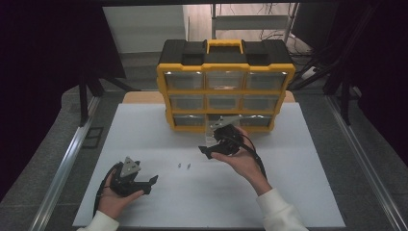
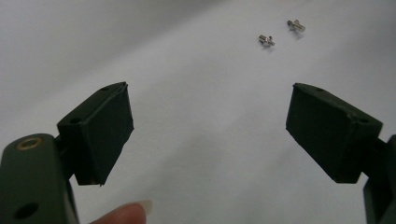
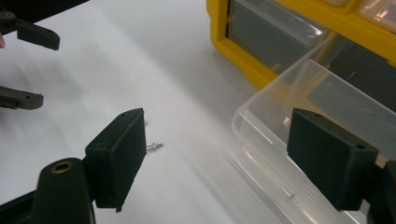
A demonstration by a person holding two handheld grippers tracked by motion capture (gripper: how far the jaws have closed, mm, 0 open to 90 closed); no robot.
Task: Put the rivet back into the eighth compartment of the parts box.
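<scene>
Screws lie on white tabletop; surrounding room seems dark, curtained.

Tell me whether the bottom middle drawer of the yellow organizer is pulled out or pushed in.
Pulled out. The clear drawer juts forward from the yellow organizer over the white table, beside the open right gripper.

Overhead plus close views, screws shared

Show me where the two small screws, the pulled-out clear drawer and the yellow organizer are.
two small screws (image 2: 266, 40): left gripper view, head of nearer screw.
clear drawer (image 3: 261, 116): right gripper view, front rim.
yellow organizer (image 1: 225, 67): high view, top frame bar.
</scene>
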